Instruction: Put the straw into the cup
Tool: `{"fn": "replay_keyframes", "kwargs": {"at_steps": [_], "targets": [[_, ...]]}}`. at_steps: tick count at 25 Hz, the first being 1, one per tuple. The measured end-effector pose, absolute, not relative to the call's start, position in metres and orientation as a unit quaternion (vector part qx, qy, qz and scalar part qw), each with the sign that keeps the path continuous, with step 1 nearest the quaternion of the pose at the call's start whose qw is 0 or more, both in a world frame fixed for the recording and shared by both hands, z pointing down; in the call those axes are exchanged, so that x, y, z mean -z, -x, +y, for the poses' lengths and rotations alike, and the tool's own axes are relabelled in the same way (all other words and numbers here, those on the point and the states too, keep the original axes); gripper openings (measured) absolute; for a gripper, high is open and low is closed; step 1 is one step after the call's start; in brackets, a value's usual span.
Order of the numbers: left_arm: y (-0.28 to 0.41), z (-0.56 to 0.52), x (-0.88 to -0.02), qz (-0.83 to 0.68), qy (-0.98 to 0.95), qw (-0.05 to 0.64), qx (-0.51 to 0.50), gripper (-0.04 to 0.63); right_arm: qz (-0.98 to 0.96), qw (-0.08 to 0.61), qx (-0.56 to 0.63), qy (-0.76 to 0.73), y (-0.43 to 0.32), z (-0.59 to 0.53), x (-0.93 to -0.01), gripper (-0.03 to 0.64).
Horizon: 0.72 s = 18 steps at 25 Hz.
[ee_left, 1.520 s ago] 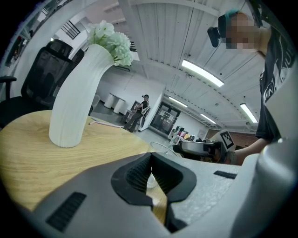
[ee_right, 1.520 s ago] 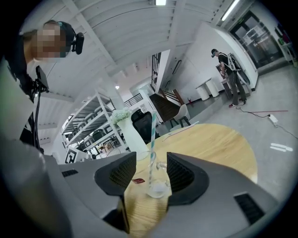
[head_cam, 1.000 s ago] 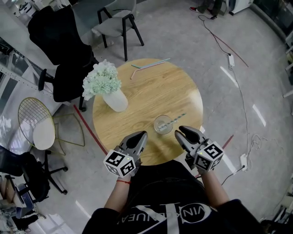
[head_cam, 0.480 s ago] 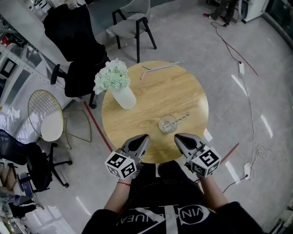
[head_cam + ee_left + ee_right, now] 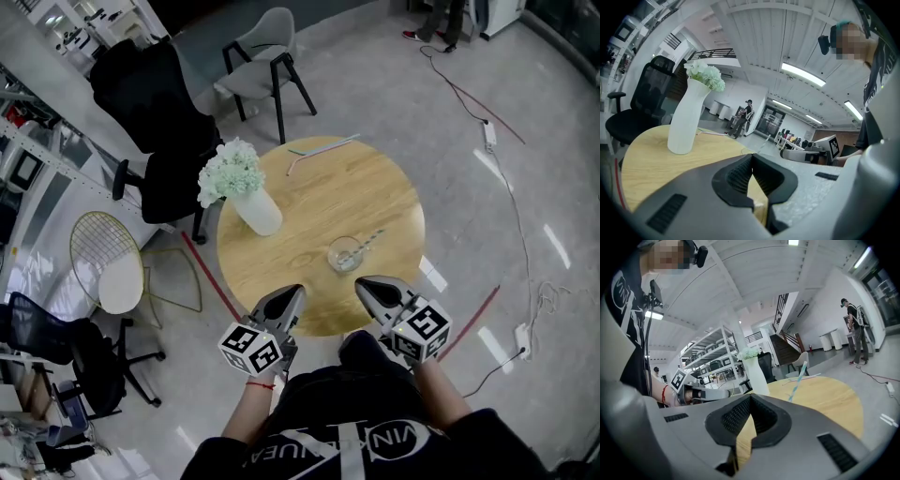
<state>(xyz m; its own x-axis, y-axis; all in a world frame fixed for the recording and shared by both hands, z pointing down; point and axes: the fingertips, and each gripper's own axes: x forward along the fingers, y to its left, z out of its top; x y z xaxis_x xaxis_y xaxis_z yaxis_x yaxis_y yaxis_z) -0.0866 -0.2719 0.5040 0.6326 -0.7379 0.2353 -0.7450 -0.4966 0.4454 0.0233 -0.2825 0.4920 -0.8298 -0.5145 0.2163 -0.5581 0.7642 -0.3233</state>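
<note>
Wood-topped and round, the table (image 5: 309,192) carries the clear glass cup (image 5: 344,254) near its near edge, and the striped straw (image 5: 369,241) already stands inside it, so the task looks all but finished. Both tools hang just off that edge, apart from the cup: the left gripper (image 5: 293,292) has its jaws pressed together on nothing, and the right gripper (image 5: 360,282) is likewise closed and empty. What is left, by my reading, is a clean exit. Draw both hands back toward the body, not across the table, because a light glass with a leaning straw would tip at the smallest knock. The straw's foot sits in the cup's bottom and its free end rests over the rim, pointing up and away to the right in the head view; its long axis is tilted, not upright, and the right gripper view shows the same lean. The white vase (image 5: 260,212) of flowers and the spare straws (image 5: 323,146) lie well apart at the far side.
</note>
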Motion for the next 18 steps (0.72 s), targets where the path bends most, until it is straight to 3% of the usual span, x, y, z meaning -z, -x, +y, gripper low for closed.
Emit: {"fn": "replay_keyframes", "kwargs": {"at_steps": [18], "targets": [[0.064, -0.134, -0.504, -0.412, -0.867, 0.279, 0.027, 0.008, -0.933, 0.08, -0.208, -0.283, -0.016, -0.141, -0.475, 0.003]]}}
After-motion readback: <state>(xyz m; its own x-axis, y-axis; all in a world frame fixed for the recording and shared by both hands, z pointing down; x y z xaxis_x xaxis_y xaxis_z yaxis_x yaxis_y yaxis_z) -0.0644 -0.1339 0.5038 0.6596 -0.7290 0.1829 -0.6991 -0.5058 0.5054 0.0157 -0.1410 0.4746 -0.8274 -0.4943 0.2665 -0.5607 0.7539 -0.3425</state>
